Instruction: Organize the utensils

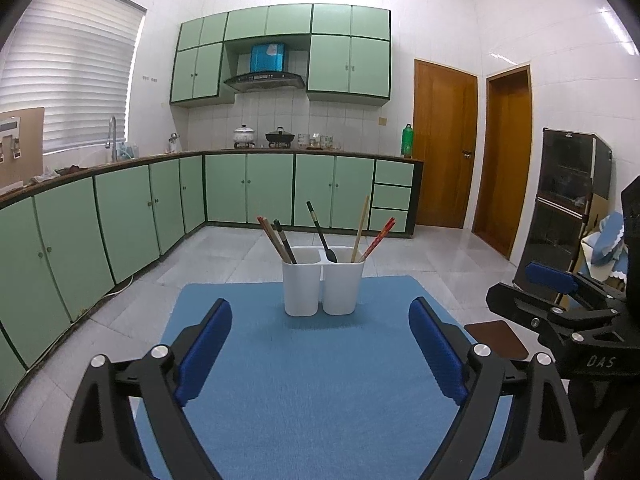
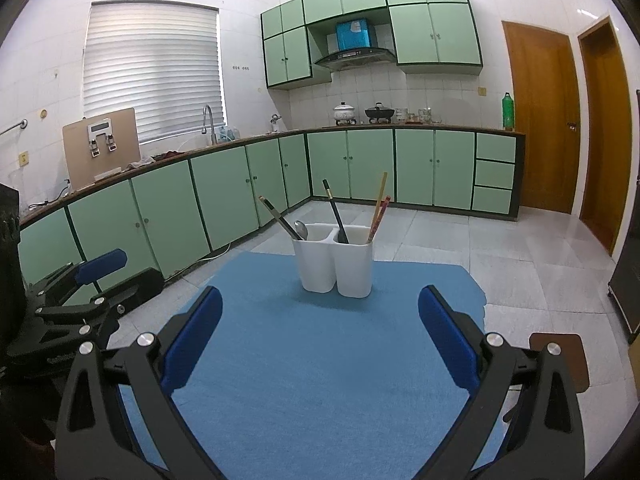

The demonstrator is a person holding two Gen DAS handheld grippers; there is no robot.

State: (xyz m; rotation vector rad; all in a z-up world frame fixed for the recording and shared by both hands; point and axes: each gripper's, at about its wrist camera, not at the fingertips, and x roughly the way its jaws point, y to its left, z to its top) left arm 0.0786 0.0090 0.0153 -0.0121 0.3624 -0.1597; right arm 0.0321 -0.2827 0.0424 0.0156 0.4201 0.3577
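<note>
On the far half of the blue mat [image 1: 304, 360] stands a white two-compartment holder [image 1: 323, 286], upright and well ahead of both claws. Left of its divider, the compartment carries reddish-brown chopsticks [image 1: 272, 238] and a dark-handled utensil [image 1: 285, 240], long axes leaning up and to the left; the right wrist view also shows a metal spoon bowl [image 2: 301, 230] at that rim. Right of the divider sit a black-handled utensil [image 1: 319, 232] tilting left, a pale wooden chopstick [image 1: 360, 229] nearly upright, and red chopsticks [image 1: 380, 238] leaning right. Nearer than the holder, the left claw [image 1: 320, 344] is spread wide and empty above the mat, and the right claw [image 2: 320, 336] likewise gapes with nothing between its blue pads. Beyond the holder lie pale floor tiles, green cabinets [image 1: 248, 188], a range hood [image 1: 264, 80] and wooden doors [image 1: 444, 144].
</note>
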